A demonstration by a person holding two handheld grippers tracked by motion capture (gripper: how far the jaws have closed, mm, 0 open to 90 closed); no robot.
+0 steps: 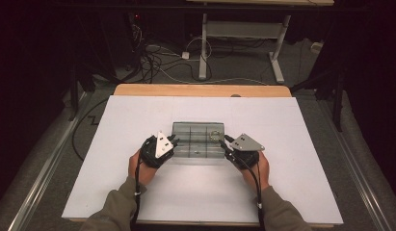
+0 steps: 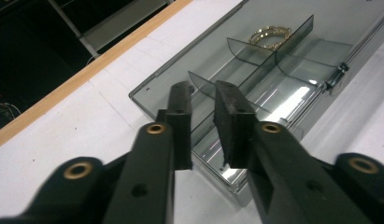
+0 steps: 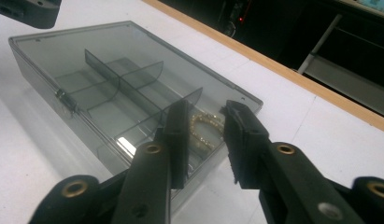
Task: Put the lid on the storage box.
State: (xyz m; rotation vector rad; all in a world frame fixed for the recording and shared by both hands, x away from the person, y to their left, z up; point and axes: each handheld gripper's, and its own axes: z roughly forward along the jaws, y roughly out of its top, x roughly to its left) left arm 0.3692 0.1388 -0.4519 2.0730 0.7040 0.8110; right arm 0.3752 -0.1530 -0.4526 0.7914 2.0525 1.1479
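Note:
A smoky clear plastic box [image 1: 199, 144] with inner dividers lies flat in the middle of the white tabletop. A gold bracelet [image 1: 216, 135] rests in its far right compartment, also seen as the gold bracelet [image 2: 270, 37] and the gold bracelet [image 3: 204, 128]. My left gripper [image 1: 175, 141] sits at the box's left end; my left gripper [image 2: 203, 91] has its jaws a little apart over the box's corner, gripping nothing. At the right end is my right gripper [image 1: 227, 141]. My right gripper [image 3: 207, 108] also stands slightly open above the bracelet's corner, nothing pinched. A small latch [image 2: 341, 70] sits on the box's front side.
The white sheet [image 1: 138, 192] covers the table, with a wooden edge [image 1: 200, 90] along the far side. Beyond it are floor cables [image 1: 157, 57] and another table's white legs [image 1: 203, 48]. Bare white surface lies all around the box.

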